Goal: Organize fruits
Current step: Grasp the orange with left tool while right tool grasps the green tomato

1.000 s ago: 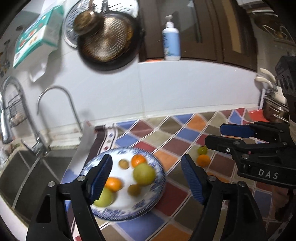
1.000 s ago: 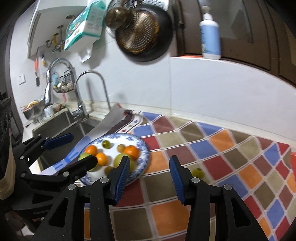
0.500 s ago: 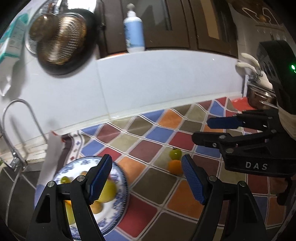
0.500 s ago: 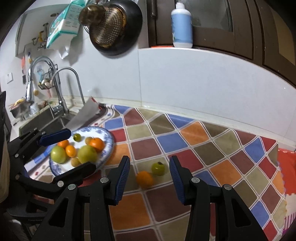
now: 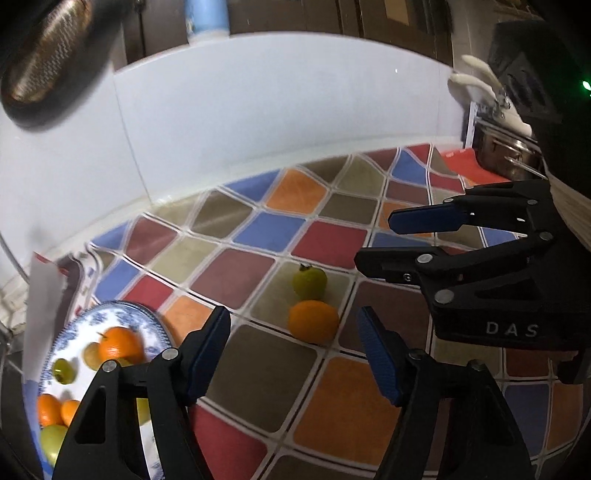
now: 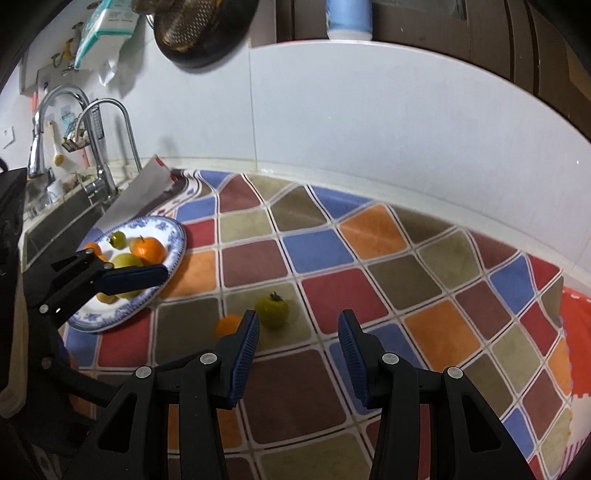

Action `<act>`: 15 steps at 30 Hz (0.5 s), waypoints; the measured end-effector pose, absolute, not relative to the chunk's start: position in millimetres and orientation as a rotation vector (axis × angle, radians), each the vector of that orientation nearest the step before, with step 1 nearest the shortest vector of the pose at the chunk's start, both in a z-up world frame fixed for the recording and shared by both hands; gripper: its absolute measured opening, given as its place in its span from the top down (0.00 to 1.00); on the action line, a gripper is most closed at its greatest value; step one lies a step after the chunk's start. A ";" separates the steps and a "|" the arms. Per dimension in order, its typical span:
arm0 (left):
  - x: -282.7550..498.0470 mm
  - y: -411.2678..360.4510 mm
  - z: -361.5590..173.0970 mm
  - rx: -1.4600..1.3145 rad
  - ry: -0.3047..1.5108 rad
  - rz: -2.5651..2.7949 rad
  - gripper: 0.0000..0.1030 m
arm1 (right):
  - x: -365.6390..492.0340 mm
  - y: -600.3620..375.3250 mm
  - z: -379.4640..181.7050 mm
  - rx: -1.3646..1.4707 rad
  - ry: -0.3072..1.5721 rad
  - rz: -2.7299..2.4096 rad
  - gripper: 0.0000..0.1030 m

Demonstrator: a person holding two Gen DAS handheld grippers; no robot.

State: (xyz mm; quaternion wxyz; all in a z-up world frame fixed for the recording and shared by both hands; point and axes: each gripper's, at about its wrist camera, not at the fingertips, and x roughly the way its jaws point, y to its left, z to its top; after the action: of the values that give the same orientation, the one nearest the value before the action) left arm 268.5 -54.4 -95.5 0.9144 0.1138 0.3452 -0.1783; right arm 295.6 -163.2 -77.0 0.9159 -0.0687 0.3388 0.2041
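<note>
A small orange (image 5: 313, 320) and a green fruit (image 5: 309, 282) lie side by side on the colourful tiled mat; both also show in the right wrist view, the orange (image 6: 228, 325) and the green fruit (image 6: 272, 311). A blue-patterned plate (image 5: 155, 320) at the left holds several oranges and green fruits; it also shows in the right wrist view (image 6: 174, 229). My left gripper (image 5: 293, 350) is open and empty, just short of the orange. My right gripper (image 6: 298, 350) is open and empty, close in front of the green fruit.
A sink with two taps (image 6: 107, 147) lies left of the plate. A white tiled wall runs behind the mat. A dark pan (image 6: 199, 33) hangs on the wall and a blue-white bottle (image 6: 349, 20) stands on a ledge. A metal pot (image 5: 506, 151) sits at the right.
Both grippers have swung right from the plate toward the two loose fruits and come closer to them. Both have stayed open and empty.
</note>
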 end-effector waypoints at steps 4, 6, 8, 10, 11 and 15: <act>279.1 -58.4 -105.2 0.224 0.761 -0.392 0.42 | 301.0 -167.9 -88.1 -0.137 0.729 0.407 0.56; 281.9 -61.1 -109.5 0.228 0.775 -0.402 0.45 | 303.2 -170.3 -92.6 -0.132 0.742 0.402 0.56; 283.4 -63.0 -112.7 0.232 0.782 -0.412 0.51 | 304.9 -171.6 -95.4 -0.129 0.750 0.398 0.56; 285.0 -63.9 -114.5 0.231 0.791 -0.419 0.56 | 306.1 -172.5 -98.0 -0.121 0.756 0.397 0.56; 286.4 -64.2 -115.5 0.227 0.800 -0.427 0.58 | 305.9 -172.2 -98.7 -0.120 0.758 0.398 0.56; 289.0 -62.3 -116.3 0.210 0.809 -0.445 0.65 | 306.5 -170.8 -101.7 -0.119 0.763 0.402 0.56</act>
State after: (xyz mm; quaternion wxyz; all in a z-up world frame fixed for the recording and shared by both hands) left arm 289.0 -62.3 -116.3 0.8900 0.1012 0.3897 -0.2142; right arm 306.5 -170.8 -101.7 0.9068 -0.0578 0.3694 0.1947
